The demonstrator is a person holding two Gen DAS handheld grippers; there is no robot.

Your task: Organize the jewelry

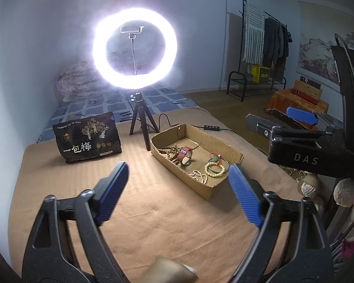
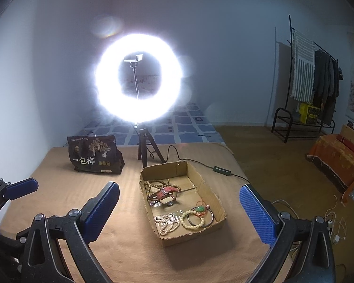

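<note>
A shallow cardboard tray (image 1: 233,152) (image 2: 220,208) sits on the tan table. It holds brown prayer beads (image 1: 168,152) (image 2: 157,185), a red-strap watch (image 1: 185,156) (image 2: 167,192), a white bead necklace (image 1: 199,175) (image 2: 166,222), a cream bead bracelet (image 1: 214,168) (image 2: 192,219), a metal bangle (image 2: 211,218) and a green pendant (image 1: 214,159) (image 2: 199,210). My left gripper (image 1: 179,176) is open and empty, hovering near the tray's front left. My right gripper (image 2: 179,200) is open and empty above the tray; it also shows in the left wrist view (image 1: 302,115).
A lit ring light on a small tripod (image 1: 141,122) (image 2: 148,151) stands behind the tray, its cable and remote (image 2: 221,171) trailing right. A black snack bag (image 1: 88,139) (image 2: 94,154) stands at the back left. The table's right edge drops to the floor.
</note>
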